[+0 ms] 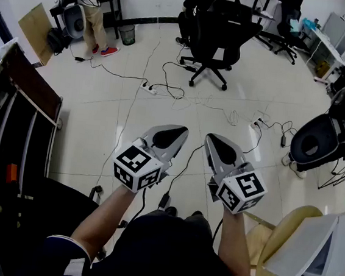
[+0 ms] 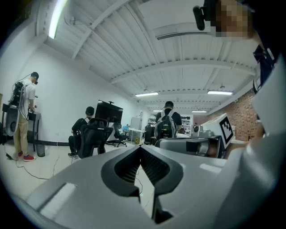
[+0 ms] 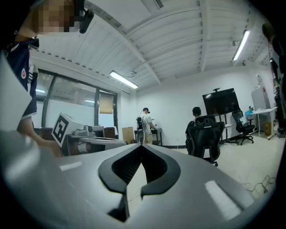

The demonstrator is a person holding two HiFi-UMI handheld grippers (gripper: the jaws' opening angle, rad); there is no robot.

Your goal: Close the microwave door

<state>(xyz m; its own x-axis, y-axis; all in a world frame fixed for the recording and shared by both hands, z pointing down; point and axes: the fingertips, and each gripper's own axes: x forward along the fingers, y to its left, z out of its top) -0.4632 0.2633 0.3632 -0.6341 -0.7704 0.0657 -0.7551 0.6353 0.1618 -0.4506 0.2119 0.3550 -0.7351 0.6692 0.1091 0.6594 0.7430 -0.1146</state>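
Note:
No microwave can be made out for certain in any view. A white appliance (image 1: 316,260) with a small panel stands at the lower right of the head view, and I cannot tell what it is. I hold both grippers side by side at waist height over the tiled floor, pointing forward into the room. The left gripper (image 1: 176,130) has its jaws together at the tips with nothing between them, as the left gripper view (image 2: 140,147) also shows. The right gripper (image 1: 214,139) is likewise shut and empty (image 3: 142,146).
A dark rack (image 1: 14,124) stands at the left. Cables and a power strip (image 1: 148,89) lie on the floor ahead. Black office chairs (image 1: 217,29) stand further off, a black round device (image 1: 319,140) at the right, a round wooden top (image 1: 285,232) beside me. A person (image 1: 94,10) stands far left.

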